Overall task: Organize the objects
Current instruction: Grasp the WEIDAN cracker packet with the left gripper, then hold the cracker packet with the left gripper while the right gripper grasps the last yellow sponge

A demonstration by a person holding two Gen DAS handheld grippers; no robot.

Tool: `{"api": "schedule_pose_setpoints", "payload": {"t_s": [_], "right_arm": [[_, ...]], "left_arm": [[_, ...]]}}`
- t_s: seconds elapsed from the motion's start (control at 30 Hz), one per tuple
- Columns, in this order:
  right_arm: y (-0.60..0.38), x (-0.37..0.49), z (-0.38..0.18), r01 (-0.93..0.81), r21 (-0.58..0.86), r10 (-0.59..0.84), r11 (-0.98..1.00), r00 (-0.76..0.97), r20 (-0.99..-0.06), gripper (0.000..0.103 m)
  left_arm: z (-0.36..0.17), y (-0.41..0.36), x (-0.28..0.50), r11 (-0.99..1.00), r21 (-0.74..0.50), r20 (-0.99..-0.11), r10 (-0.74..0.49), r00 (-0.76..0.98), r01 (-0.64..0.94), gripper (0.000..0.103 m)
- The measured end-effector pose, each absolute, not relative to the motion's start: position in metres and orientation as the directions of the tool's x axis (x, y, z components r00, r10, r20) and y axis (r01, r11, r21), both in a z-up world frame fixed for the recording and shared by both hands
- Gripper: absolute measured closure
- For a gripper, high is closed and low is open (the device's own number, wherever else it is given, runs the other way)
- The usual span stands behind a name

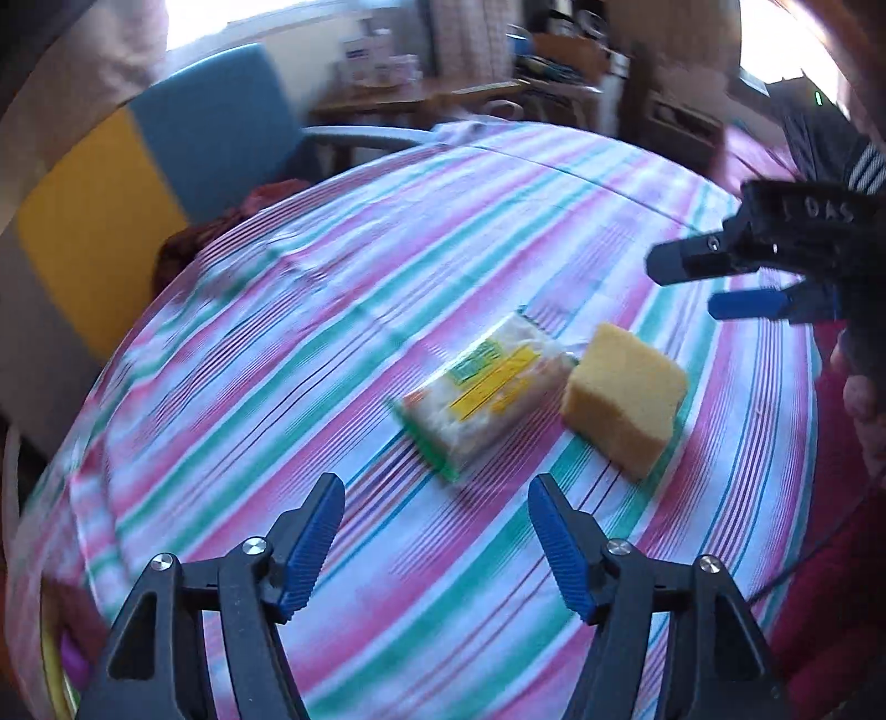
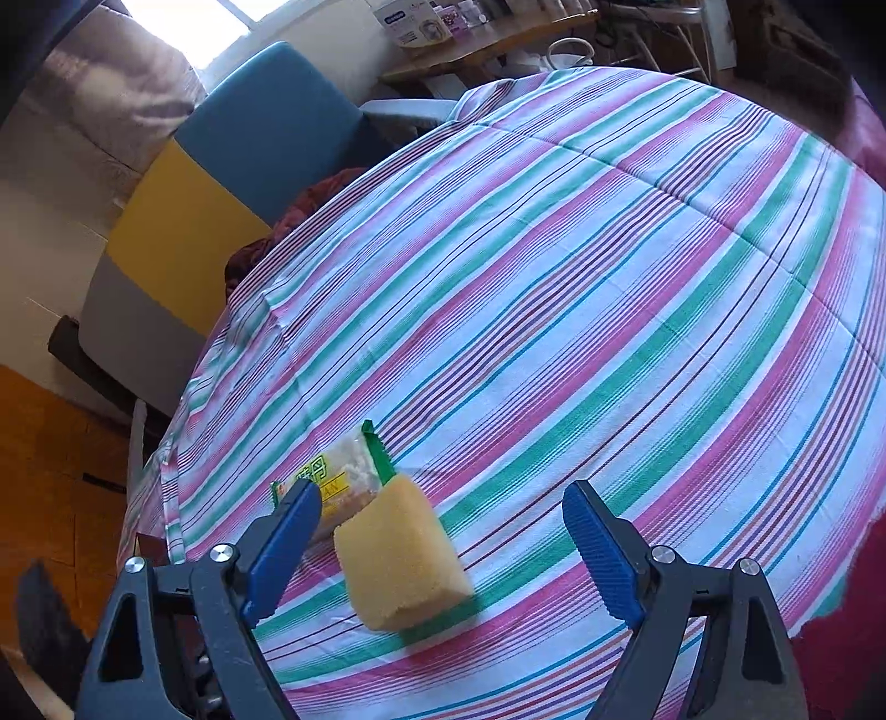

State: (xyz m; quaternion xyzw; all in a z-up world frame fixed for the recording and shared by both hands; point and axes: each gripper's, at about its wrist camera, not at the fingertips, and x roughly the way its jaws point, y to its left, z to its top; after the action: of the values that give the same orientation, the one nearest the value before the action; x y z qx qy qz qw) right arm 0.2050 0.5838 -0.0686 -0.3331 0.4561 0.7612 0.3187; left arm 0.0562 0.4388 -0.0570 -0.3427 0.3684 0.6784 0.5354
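Observation:
On the striped tablecloth [image 1: 332, 310] a yellow sponge block [image 1: 623, 399] lies beside a clear snack packet [image 1: 487, 393] with green and yellow print, the two touching. My left gripper [image 1: 436, 487] is open and empty, just short of the packet. The right gripper [image 1: 686, 285] reaches in from the upper right of the left wrist view. In the right wrist view the right gripper [image 2: 443, 493] is open over the sponge [image 2: 398, 559], which sits between its fingers nearer the left one, with no pad pressing on it. The packet [image 2: 343, 476] is partly hidden behind that finger and the sponge.
A blue and yellow chair [image 2: 243, 166] stands at the table's far left edge, with dark red cloth [image 2: 288, 221] bunched by it. A wooden desk with boxes [image 2: 487, 44] is behind. Red fabric [image 2: 841, 653] shows at the near right edge. A person's hand [image 1: 864, 393] holds the right gripper.

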Motion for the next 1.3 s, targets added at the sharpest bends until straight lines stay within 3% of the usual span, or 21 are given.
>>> {"api": "schedule_pose_setpoints", "payload": {"t_s": [0.13,0.5,0.53,0.57,0.67,1.0,1.3], "right_arm": [[0.585,0.205,-0.071,-0.78,0.5,0.159,-0.377,-0.586,-0.794,0.013],[0.589,0.2,-0.079,-0.767,0.519,0.113,-0.377,-0.595,-0.796,0.013],[0.59,0.199,-0.08,-0.768,0.518,0.115,-0.377,-0.594,-0.796,0.013],[0.59,0.199,-0.08,-0.769,0.516,0.116,-0.377,-0.592,-0.797,0.013],[0.591,0.199,-0.081,-0.772,0.512,0.12,-0.376,-0.589,-0.799,0.013],[0.57,0.171,-0.081,-0.742,0.404,0.104,-0.535,-0.532,-0.84,0.013],[0.543,0.142,-0.092,-0.678,0.224,0.111,-0.701,-0.413,-0.904,0.014]], "left_arm": [[-0.072,0.47,0.064,-0.019,0.176,-0.883,0.439,-0.166,-0.984,0.029],[-0.094,0.517,0.056,0.142,0.126,-0.911,0.409,-0.058,-0.982,0.029],[-0.096,0.518,0.054,0.128,0.11,-0.912,0.406,-0.049,-0.986,0.031],[-0.097,0.518,0.051,0.149,0.064,-0.912,0.411,0.003,-0.987,0.041],[-0.097,0.508,0.042,0.068,-0.022,-0.904,0.424,0.049,-0.997,0.049],[-0.09,0.428,0.008,-0.363,-0.107,-0.895,0.441,-0.069,-0.926,0.05],[-0.086,0.377,0.027,-0.513,-0.093,-0.874,0.453,-0.177,-0.853,0.051]]}}
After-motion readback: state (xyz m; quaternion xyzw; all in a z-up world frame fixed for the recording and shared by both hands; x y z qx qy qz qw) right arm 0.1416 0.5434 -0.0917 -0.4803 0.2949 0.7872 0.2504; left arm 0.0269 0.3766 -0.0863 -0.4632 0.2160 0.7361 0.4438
